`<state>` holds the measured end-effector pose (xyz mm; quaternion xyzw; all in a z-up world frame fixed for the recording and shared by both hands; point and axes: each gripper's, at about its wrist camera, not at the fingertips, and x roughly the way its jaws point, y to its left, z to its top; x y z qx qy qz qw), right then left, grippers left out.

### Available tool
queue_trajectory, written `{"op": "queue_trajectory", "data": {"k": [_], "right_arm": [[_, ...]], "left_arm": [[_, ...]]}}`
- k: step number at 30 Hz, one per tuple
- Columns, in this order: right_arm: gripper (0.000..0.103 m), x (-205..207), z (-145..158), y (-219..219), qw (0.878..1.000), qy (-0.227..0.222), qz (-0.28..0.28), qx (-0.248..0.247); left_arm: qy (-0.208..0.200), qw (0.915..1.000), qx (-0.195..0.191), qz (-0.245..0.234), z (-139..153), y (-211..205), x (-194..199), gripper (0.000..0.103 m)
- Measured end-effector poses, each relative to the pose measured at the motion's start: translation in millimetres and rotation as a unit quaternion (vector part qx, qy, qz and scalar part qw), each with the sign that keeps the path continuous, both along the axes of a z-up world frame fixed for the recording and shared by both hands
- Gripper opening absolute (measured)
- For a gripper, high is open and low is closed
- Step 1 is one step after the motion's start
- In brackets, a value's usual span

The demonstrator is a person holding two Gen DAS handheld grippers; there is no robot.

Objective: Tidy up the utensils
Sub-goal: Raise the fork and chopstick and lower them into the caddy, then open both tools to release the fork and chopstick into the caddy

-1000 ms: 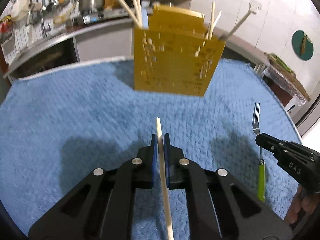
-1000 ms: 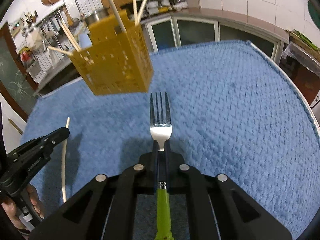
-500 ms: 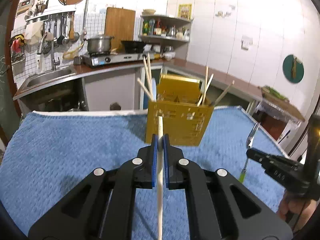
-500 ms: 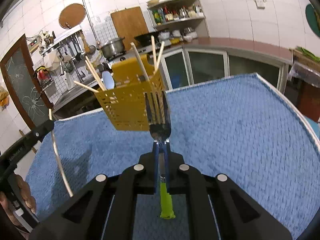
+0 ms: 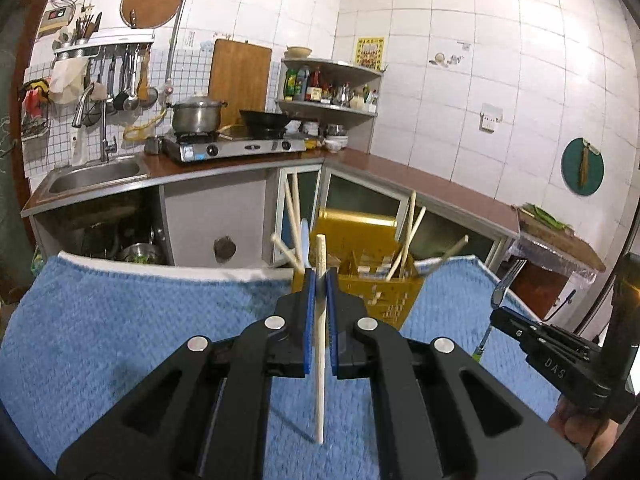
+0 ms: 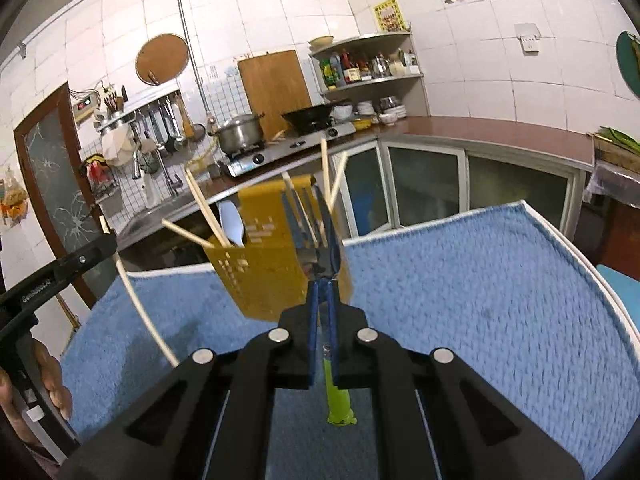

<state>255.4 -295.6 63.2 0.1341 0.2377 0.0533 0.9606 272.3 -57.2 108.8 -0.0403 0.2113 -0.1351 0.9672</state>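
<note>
Left gripper [image 5: 319, 276] jaws clamped on chopstick [image 5: 319, 344], long axis near upright, lower end hanging free above blue-towelled surface [image 5: 120, 320].
Right gripper [image 6: 322, 286] jaws clamped on fork [image 6: 316, 236], tines up, green handle down.
Yellow holder [image 5: 376, 288] straight ahead of both, just beyond jaws; neither hand clearly nearer.
Holder compartments hidden behind jaws; fork tines blurred.

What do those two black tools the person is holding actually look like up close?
Both are matte black plastic. The left gripper and right gripper each have two slim fingers with blue pads, silver bolts and cut-out frames. White lettering marks their sides.
</note>
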Motion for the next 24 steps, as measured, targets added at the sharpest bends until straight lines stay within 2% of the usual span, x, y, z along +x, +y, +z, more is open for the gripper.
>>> {"op": "queue_trajectory", "data": {"k": [14,20,24], "right_arm": [[0.005,48.2,100.1,23.4,0.994,-0.107,0.008,-0.009],[0.005,79.9,102.3,35.5,0.991,-0.133,0.006,-0.019],[0.005,98.1,87.2,41.6,0.990,-0.135,0.006,-0.029]], "left_arm": [[-0.077,0.9970,-0.013,0.004,98.8,-19.3,40.7,0.004],[-0.115,0.9930,-0.020,0.013,118.1,-30.9,66.8,0.004],[-0.110,0.9937,-0.014,0.018,99.2,-38.9,93.6,0.004]]}}
